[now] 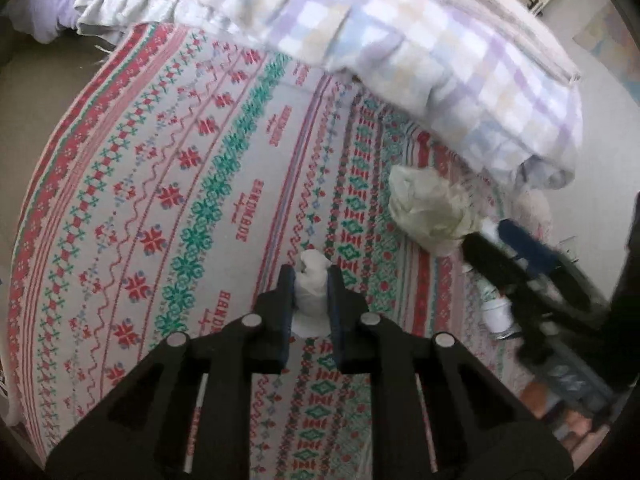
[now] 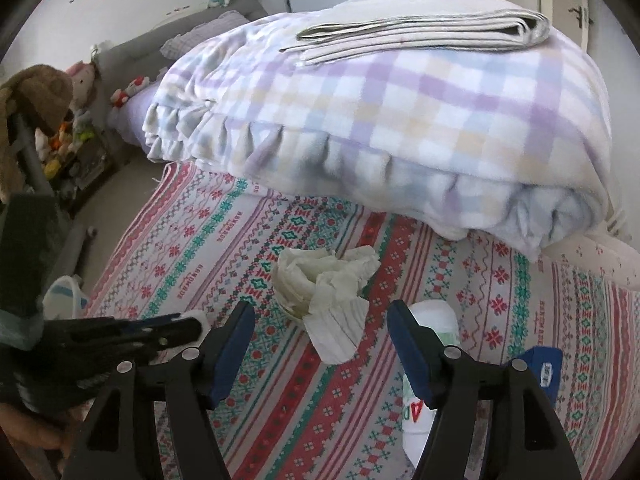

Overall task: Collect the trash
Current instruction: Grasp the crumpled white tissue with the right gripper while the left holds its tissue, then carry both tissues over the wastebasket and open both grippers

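My left gripper (image 1: 311, 280) is shut on a crumpled white tissue (image 1: 312, 284) and holds it above the patterned bedsheet (image 1: 192, 184). It also shows at the left of the right wrist view (image 2: 188, 326). A larger wad of crumpled whitish paper (image 2: 324, 284) lies on the sheet, just ahead of my right gripper (image 2: 320, 332), which is open and empty. The wad shows in the left wrist view (image 1: 432, 208), with the right gripper (image 1: 496, 240) just beside it. A white plastic bottle (image 2: 432, 364) lies partly behind the right finger.
A folded checked blanket (image 2: 400, 120) with a folded grey cloth (image 2: 420, 32) on top lies at the back of the bed. A small blue object (image 2: 544, 368) lies at the right. Toys (image 2: 64, 136) and a grey headboard (image 2: 160, 36) stand at the left.
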{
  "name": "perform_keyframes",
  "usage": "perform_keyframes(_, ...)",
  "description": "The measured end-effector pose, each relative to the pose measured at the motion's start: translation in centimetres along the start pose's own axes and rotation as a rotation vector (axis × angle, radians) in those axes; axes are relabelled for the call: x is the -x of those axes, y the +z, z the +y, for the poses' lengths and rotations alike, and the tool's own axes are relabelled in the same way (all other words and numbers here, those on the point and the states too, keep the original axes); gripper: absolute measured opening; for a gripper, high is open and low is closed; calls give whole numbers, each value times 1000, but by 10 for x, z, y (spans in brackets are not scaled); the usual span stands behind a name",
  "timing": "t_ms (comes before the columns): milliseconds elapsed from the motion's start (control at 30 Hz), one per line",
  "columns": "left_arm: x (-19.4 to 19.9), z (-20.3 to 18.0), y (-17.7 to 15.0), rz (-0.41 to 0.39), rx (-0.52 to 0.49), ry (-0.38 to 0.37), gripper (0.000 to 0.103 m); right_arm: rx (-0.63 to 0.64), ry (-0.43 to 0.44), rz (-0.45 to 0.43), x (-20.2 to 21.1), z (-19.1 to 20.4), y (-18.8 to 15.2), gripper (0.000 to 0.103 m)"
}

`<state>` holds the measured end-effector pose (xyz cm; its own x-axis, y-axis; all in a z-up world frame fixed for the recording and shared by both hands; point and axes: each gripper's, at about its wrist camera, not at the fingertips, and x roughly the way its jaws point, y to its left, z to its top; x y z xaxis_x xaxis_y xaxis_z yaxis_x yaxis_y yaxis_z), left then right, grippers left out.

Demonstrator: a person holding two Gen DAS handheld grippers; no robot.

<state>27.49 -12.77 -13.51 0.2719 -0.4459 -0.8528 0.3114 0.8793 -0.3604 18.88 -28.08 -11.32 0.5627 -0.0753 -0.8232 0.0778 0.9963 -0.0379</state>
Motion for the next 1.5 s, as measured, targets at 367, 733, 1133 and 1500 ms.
perform_keyframes(367,84,33,6,-49,56,-88,18,34,-14,22,-14,9,-9,17)
perform_keyframes(733,159,97,-1,-156,180,-116,18,-34,133,-57,31,28,0,17)
perform_keyframes(1133,222,225,-15,-286,427,-81,18,1,188,-63,43,70,-9,17)
perform_keyframes(1500,211,302,-40,-189,591,4,18,54,231,-35,39,106,-20,17)
